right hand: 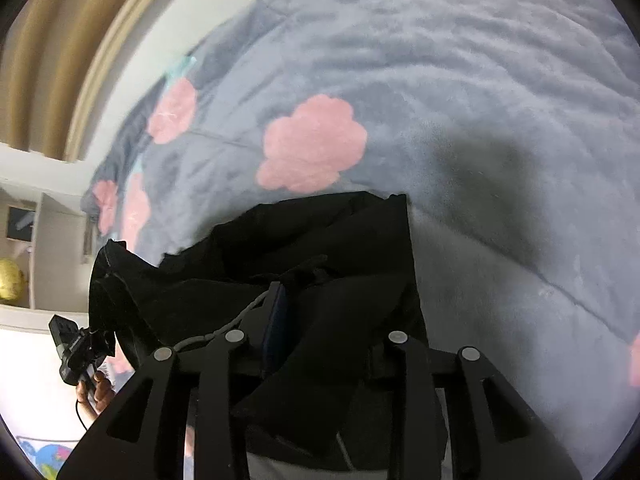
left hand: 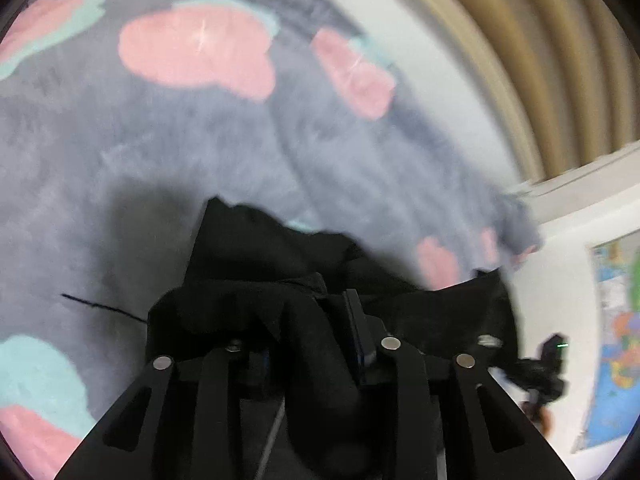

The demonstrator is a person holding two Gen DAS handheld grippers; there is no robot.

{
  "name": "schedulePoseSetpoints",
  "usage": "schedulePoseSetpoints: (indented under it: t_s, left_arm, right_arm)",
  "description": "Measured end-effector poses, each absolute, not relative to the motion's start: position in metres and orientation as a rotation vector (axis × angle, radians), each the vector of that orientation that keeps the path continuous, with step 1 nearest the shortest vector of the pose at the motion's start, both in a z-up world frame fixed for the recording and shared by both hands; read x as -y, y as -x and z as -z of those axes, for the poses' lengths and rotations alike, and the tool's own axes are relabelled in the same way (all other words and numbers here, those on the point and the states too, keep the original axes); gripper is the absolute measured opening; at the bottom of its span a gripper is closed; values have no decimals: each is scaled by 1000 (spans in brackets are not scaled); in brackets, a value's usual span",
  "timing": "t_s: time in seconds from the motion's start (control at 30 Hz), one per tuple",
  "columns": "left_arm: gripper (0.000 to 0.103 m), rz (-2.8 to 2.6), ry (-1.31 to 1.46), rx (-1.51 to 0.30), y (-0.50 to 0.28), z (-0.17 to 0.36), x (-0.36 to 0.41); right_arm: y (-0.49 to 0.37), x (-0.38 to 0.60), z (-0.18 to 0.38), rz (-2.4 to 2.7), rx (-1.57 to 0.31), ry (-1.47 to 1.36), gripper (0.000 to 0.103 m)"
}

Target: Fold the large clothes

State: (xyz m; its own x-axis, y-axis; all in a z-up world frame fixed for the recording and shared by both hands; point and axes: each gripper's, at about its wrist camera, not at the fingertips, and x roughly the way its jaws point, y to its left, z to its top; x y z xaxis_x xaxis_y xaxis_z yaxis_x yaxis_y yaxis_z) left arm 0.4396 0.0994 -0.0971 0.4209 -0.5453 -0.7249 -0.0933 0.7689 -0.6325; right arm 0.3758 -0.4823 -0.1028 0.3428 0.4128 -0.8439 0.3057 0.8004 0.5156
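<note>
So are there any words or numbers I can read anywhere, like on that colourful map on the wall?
No text can be read in either view.
Colourful wall map: any print is too blurred and small to read.
Small pale tag on the black fabric garment: too blurred to read.
Grey fleece blanket with pink flower shapes: a pattern only, no words.

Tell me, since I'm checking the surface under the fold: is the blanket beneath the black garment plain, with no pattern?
No. In the right wrist view the grey blanket under the black garment carries pink flower shapes.
</note>
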Motion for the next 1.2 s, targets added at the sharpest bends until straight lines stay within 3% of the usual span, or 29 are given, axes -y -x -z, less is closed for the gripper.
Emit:
schedulePoseSetpoints:
  t_s: [0.07,0.23,0.4,0.5,0.73,0.8,0.87,1.03,1.2]
  left_arm:
    - [38,368,704,-1079,-428,75,-110]
    - [64,432,618,-1056,-398,29,-111]
    - [68,450,713,-935,-377,2,-136]
    - [81,446,759,-806,-365,-21,-156]
    - [81,401,689,-876,-370,-8,-143]
    - [81,384,669,-939,-378,11,-130]
    - [81,380,651,-984,-386,29,-116]
    - [81,290,536,-999,-407,42,-90]
    - [81,230,398,-1104,-450,80,-72]
  right_arm:
    - [-367,485,90,-96,-1236,-690,36]
    - [-350,483,67,-142,-1221,-694,38]
    - [-333,482,43,-216,-1196,-663,44]
    - [-324,476,32,-267,-1190,-628,48]
    - [-315,480,5,-324,-1181,-572,49]
    - [-313,489,-2,-326,-1147,-603,60]
    - [-308,498,-13,-240,-1089,-550,87]
    - [-309,510,-12,-185,-1051,-501,94]
    - [-344,497,54,-159,-1160,-412,95]
